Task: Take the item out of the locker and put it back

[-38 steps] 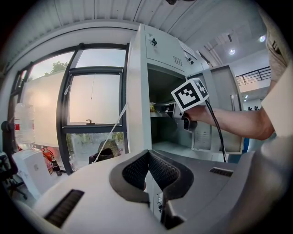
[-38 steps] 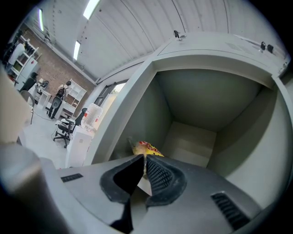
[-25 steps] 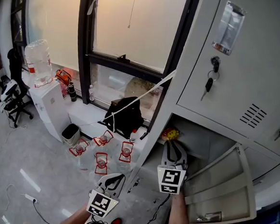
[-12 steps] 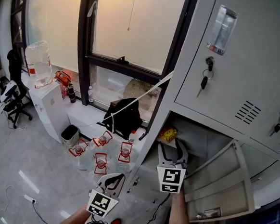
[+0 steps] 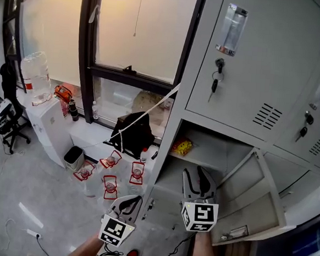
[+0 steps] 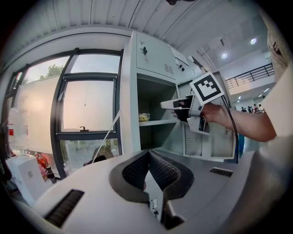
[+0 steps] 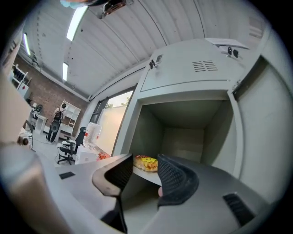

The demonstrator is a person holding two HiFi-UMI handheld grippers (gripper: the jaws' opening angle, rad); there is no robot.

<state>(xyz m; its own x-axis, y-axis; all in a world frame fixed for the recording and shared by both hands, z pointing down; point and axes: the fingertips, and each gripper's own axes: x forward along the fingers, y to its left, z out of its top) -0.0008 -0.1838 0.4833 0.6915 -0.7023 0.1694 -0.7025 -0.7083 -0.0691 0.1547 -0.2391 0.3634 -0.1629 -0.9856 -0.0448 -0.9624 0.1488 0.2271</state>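
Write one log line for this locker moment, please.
right tongs: empty, closing, facing locker shelf | left tongs: shut, empty, held low | snack packet: lying on that shelf | locker door: open

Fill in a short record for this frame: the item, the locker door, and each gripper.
item: yellow snack packet, lying on the shelf of the open compartment
locker door: swung open to the right
right gripper: in front of the compartment, jaws apart and closing, packet beyond them, untouched
left gripper: low, away from the locker, jaws together, empty
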